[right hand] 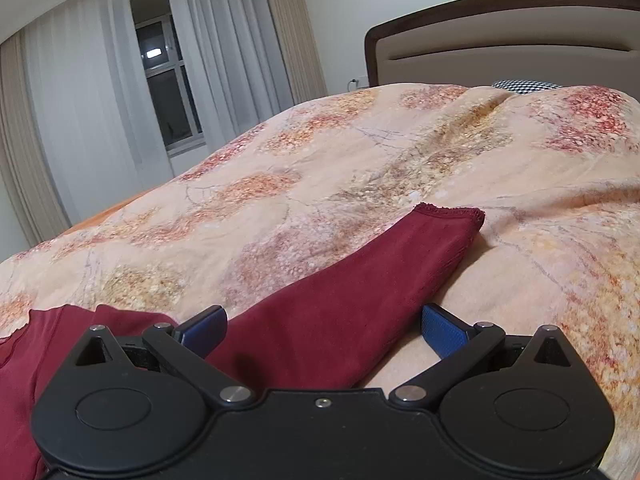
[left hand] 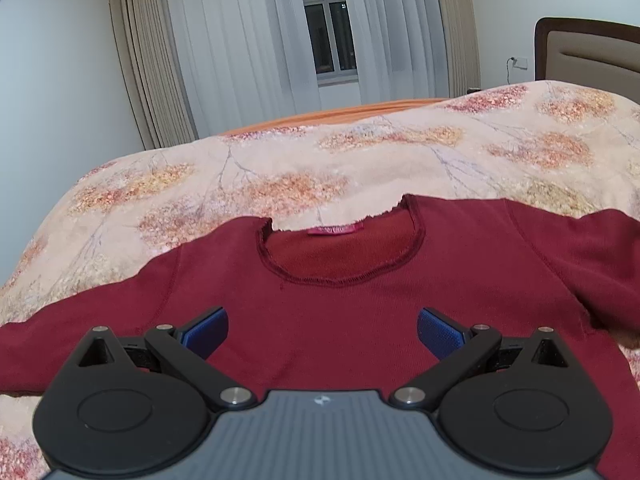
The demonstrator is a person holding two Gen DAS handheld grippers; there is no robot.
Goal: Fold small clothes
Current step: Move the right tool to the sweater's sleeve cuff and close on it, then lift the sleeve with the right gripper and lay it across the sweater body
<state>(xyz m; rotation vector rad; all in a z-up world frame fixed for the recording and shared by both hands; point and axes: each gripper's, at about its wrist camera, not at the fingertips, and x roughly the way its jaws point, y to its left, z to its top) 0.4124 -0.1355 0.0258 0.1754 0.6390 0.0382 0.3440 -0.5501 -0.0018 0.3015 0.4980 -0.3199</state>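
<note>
A small dark red long-sleeved sweater (left hand: 340,312) lies flat on the bed, neck opening (left hand: 340,256) away from me, with a pink label inside. My left gripper (left hand: 322,330) is open and empty, above the sweater's chest. In the right wrist view the sweater's right sleeve (right hand: 340,304) stretches out to its cuff (right hand: 452,216). My right gripper (right hand: 324,332) is open and empty, its blue pads either side of the sleeve's upper part, just above it.
The sweater lies on a beige quilt with orange and red leaf print (left hand: 360,160). A padded headboard with a dark wood frame (right hand: 500,36) stands at the right. Curtains and a window (left hand: 328,32) are beyond the bed's far side.
</note>
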